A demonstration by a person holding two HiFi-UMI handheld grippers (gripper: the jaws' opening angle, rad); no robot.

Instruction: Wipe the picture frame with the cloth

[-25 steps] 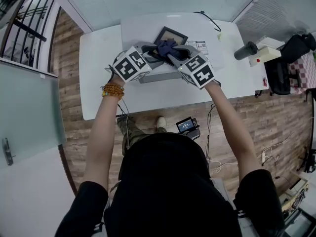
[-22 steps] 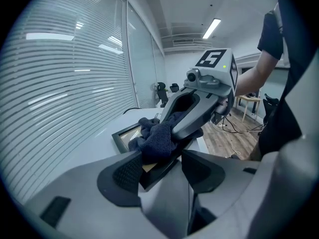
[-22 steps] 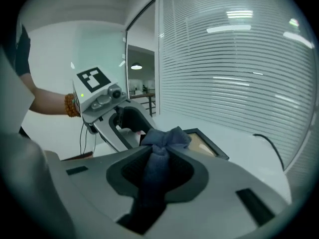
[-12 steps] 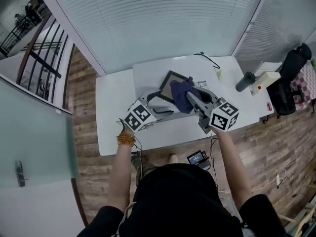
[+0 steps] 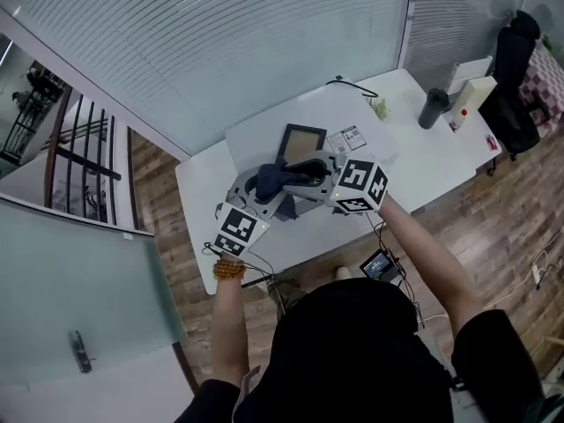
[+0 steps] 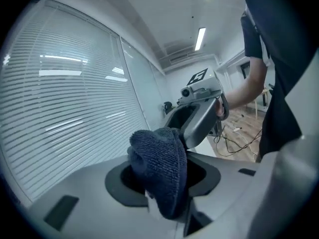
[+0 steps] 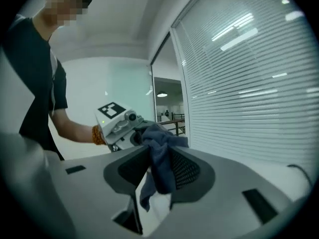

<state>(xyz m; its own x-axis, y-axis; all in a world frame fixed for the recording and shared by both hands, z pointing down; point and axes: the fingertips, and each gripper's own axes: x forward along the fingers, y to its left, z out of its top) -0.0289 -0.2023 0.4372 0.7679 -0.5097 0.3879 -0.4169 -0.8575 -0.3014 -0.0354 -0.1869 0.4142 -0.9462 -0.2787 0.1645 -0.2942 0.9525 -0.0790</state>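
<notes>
The dark-framed picture frame (image 5: 302, 143) lies flat on the white table (image 5: 414, 161). Above its near edge hangs a dark blue cloth (image 5: 271, 178), bunched between my two grippers, which face each other. My left gripper (image 5: 258, 192) comes from the lower left and its jaws are closing, with the cloth (image 6: 160, 166) pinched between them. My right gripper (image 5: 296, 180) reaches in from the right. Its jaws are opening, and the cloth (image 7: 162, 156) hangs between them with a gap beside one jaw. Each gripper view shows the other gripper just beyond the cloth.
Two printed cards (image 5: 347, 138) lie right of the frame. A dark tumbler (image 5: 433, 108) and a white box (image 5: 471, 92) stand at the table's far right, near a black chair (image 5: 514, 70). A cable (image 5: 351, 85) runs along the back edge. Blinds close off the far side.
Both grippers have risen off the table with the cloth, which earlier lay on the frame. The left gripper's jaws now stand around the cloth. The head view has swung to the side.
</notes>
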